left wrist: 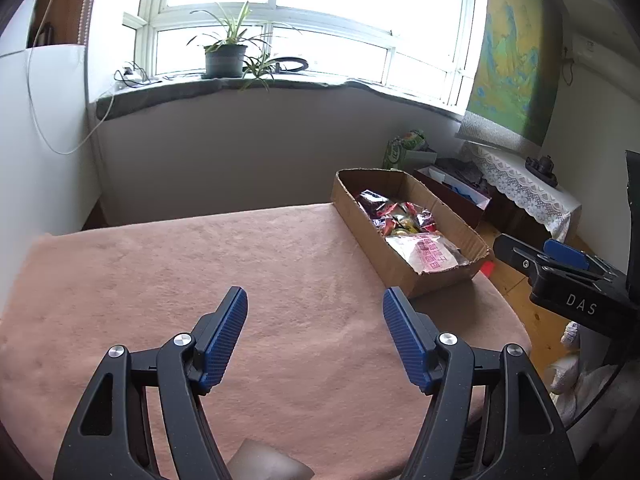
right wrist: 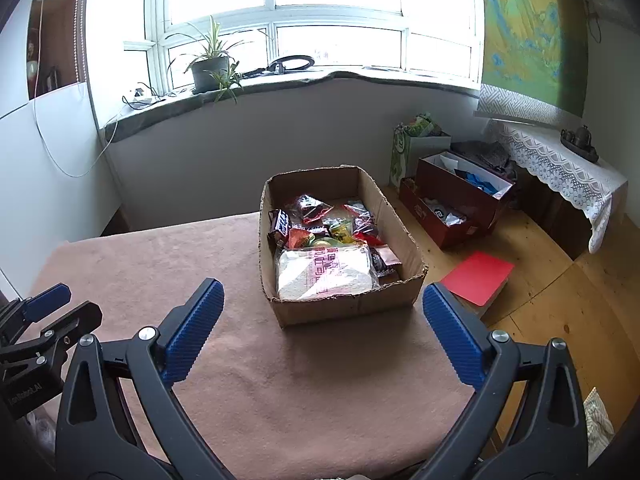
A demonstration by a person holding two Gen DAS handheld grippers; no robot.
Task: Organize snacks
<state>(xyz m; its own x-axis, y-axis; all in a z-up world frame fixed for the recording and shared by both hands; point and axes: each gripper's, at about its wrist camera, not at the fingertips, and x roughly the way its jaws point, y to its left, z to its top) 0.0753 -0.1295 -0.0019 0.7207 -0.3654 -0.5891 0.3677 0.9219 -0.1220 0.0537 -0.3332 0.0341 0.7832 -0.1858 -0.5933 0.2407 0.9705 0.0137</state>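
A cardboard box [right wrist: 400, 220] stands on the pink-brown tablecloth [right wrist: 180, 264] at the table's far right; it also shows in the left wrist view [left wrist: 400, 268]. It holds several snack packets [right wrist: 328, 220], with a large white bag with pink print [right wrist: 326, 274] at its near end, seen too in the left wrist view [left wrist: 430, 254]. My right gripper [right wrist: 320, 300] is open and empty, just in front of the box. My left gripper [left wrist: 314, 304] is open and empty over bare cloth, left of the box. The right gripper shows at the right edge of the left wrist view [left wrist: 556, 256].
A red book [right wrist: 478, 276] lies on the wooden floor beside the table. Dark red boxes [right wrist: 452, 204] and a green bag [right wrist: 412, 140] stand by the wall. A lace-covered shelf [right wrist: 560, 164] is at the right. A potted plant [right wrist: 210, 68] sits on the windowsill.
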